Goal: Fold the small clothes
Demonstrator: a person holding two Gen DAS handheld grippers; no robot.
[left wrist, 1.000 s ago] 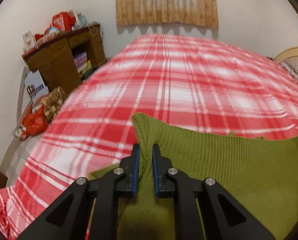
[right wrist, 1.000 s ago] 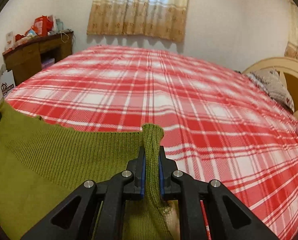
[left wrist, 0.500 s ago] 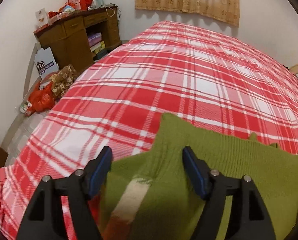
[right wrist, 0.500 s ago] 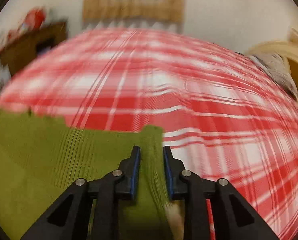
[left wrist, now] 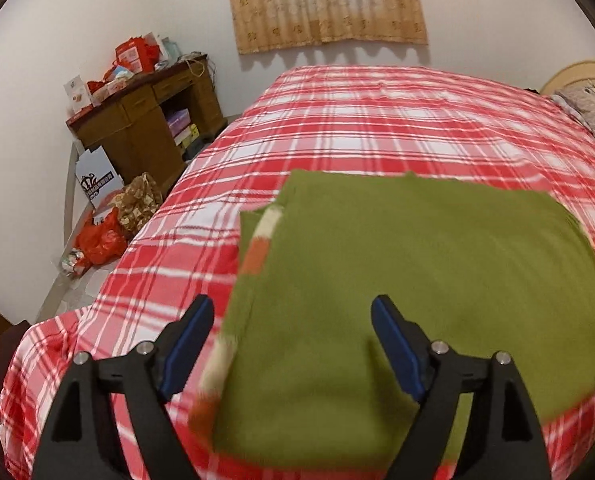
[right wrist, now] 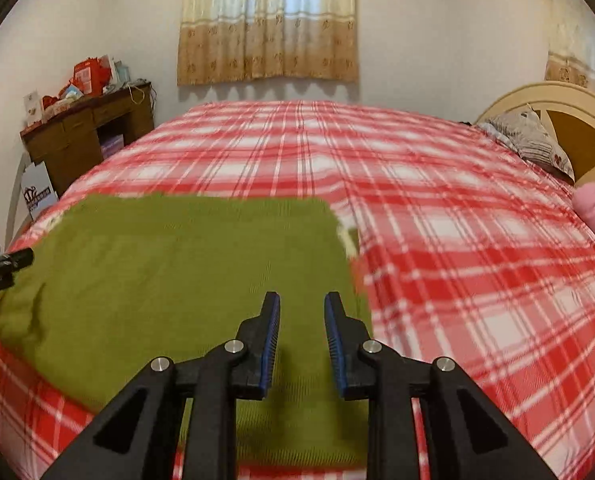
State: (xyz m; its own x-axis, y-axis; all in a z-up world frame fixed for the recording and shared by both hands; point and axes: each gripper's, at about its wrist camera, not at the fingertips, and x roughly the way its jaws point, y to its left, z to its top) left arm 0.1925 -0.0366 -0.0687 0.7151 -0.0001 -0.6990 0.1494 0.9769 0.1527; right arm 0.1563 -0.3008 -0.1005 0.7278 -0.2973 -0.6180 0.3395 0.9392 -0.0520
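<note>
Green knitwear, a small sweater (left wrist: 417, 280), lies folded flat on the red plaid bed cover (left wrist: 377, 120), near the bed's close edge, with a cream and orange striped part showing along its left side. Left claw (left wrist: 293, 340) hangs above the sweater's left part with its jaws wide and opening, nothing pinched between the blue pads (left wrist: 189, 344). Right claw (right wrist: 302, 332) hovers over the sweater's right part, its jaws parted a little and released, the cloth lying below and not gripped. A wooden desk (left wrist: 145, 128) piled with red boxes stands by the far left wall, a curtain (right wrist: 269, 24) hangs behind the bed, and a pillow (right wrist: 529, 136) rests against the headboard at the right.
</note>
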